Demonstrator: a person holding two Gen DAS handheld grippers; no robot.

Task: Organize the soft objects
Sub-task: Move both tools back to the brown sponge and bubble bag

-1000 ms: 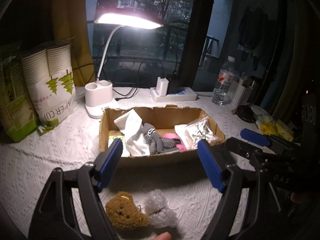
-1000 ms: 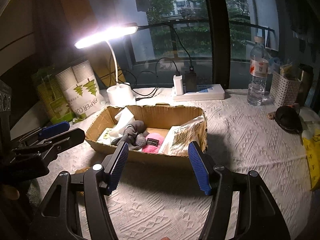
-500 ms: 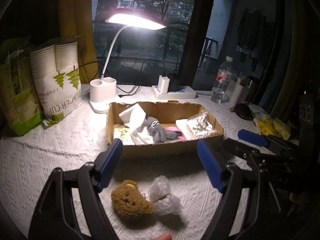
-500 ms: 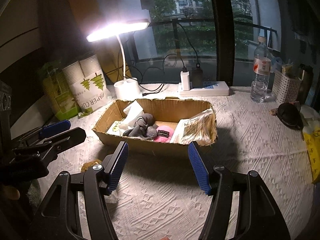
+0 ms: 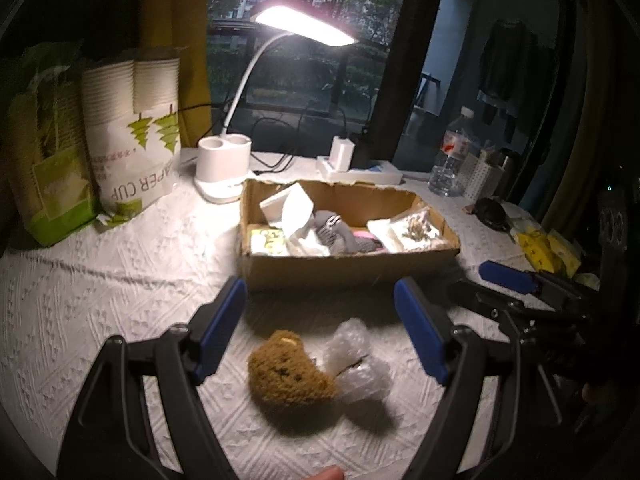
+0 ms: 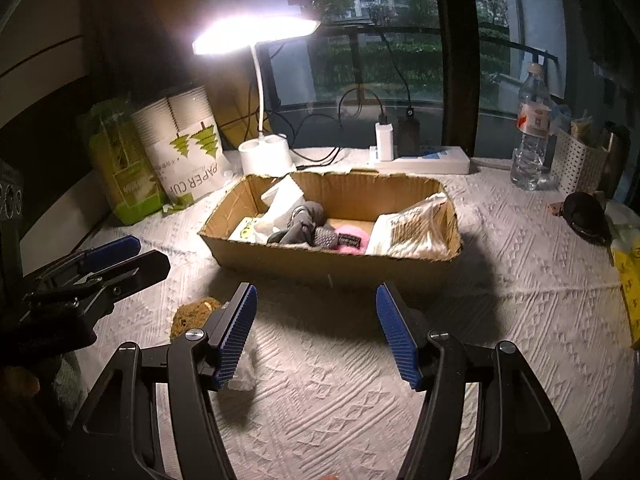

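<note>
White embossed cloth covers the table (image 5: 100,280), lit by a desk lamp (image 5: 280,28) against dark windows. At the table's centre sits a shallow cardboard box (image 5: 344,268) that already holds a grey plush (image 5: 340,236), white tissue, a pink item and a printed packet (image 6: 416,228).

Two soft things lie outside it, on the cloth at the box's 6 o'clock: a brown plush toy (image 5: 288,372) and, touching it at its 3 o'clock, a crumpled wad of bubble wrap (image 5: 356,360).

The left gripper (image 5: 320,332) hangs above this pair with its blue pads spread wide, clamping nothing; both items fall between its fingers. The right gripper (image 6: 316,332) is likewise spread and empty, over bare cloth at the box's 6 o'clock, with the plush at its 9 o'clock, partly hidden behind its left finger.

The likely next step is a pick of one item. Because toy and wrap touch, a wide close could catch both or drag the wrap along. The slick, springy wrap may also slip out, and a low pinch could snag the cloth.
</note>
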